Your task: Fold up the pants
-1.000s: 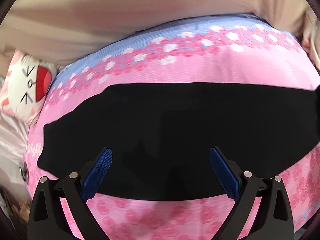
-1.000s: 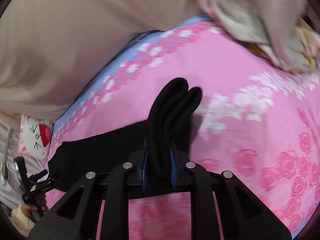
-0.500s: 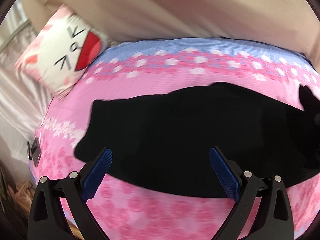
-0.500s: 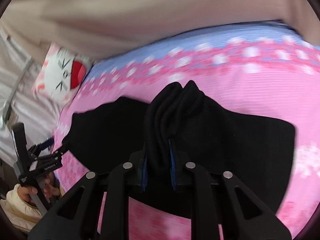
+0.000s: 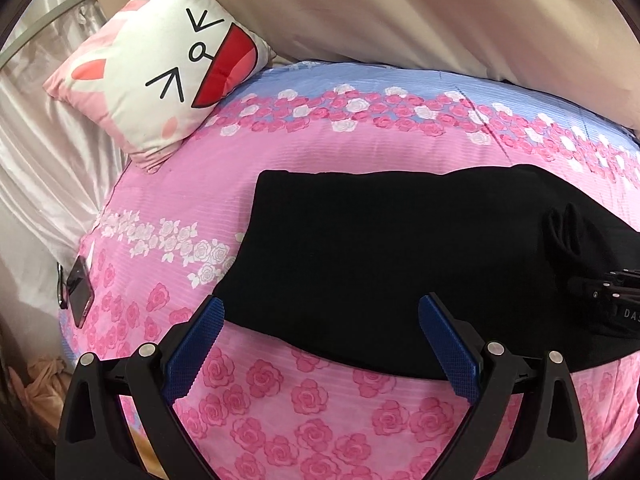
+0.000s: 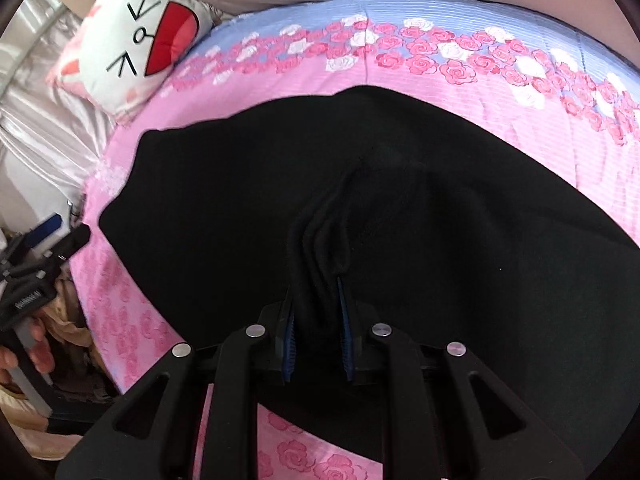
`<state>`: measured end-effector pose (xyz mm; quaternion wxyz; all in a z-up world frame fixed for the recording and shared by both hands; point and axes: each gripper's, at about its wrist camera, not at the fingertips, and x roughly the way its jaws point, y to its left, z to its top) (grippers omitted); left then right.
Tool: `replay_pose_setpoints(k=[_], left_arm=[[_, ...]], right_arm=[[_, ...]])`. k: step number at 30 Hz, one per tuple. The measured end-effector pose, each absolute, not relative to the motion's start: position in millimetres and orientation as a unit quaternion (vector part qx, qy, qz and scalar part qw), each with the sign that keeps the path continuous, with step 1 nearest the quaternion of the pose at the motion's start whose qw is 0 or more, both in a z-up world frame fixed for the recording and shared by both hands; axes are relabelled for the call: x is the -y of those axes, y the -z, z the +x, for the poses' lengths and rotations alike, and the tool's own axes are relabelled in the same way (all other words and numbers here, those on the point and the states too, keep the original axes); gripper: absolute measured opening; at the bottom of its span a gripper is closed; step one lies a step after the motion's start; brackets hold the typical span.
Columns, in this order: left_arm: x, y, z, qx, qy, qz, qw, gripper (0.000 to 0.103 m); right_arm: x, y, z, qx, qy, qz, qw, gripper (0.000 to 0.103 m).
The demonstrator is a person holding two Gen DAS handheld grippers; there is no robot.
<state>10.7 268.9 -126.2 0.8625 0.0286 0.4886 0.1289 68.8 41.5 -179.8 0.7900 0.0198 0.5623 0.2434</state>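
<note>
Black pants (image 5: 380, 248) lie flat across a pink rose-print bed (image 5: 280, 400). My left gripper (image 5: 320, 312) is open and empty, hovering over the near edge of the pants at their left end. My right gripper (image 6: 318, 292) is shut on a bunched fold of the pants (image 6: 320, 240) and holds it over the layer lying below (image 6: 480, 240). The right gripper also shows at the right edge of the left wrist view (image 5: 612, 292), with the bunched cloth (image 5: 564, 232) beside it. The left gripper shows at the left edge of the right wrist view (image 6: 44, 256).
A white and pink cat-face pillow (image 5: 160, 60) leans at the bed's far left corner. A phone (image 5: 78, 296) lies at the bed's left edge. Beige curtain (image 5: 400, 12) hangs behind the bed. Shiny pale cloth (image 5: 36, 152) drapes to the left.
My right gripper has carried the held pants end leftward over the rest of the pants. My left gripper has pulled back and to the left, with the pillow now in full view.
</note>
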Motion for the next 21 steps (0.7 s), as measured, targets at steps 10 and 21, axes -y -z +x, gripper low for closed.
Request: replay_pose_setpoints(k=[10,21], left_arm=[[-260,128,25,-0.487,-0.099,0.026,0.868,0.096],[-230,140,45,-0.497,-0.068,0.030,0.864,0.096]], right_arm=[[-39,142,51,-0.530,-0.254,0.033,0.809,0.048],[-38,176,60,-0.579,-0.162,-0.029,0.799,0.030]])
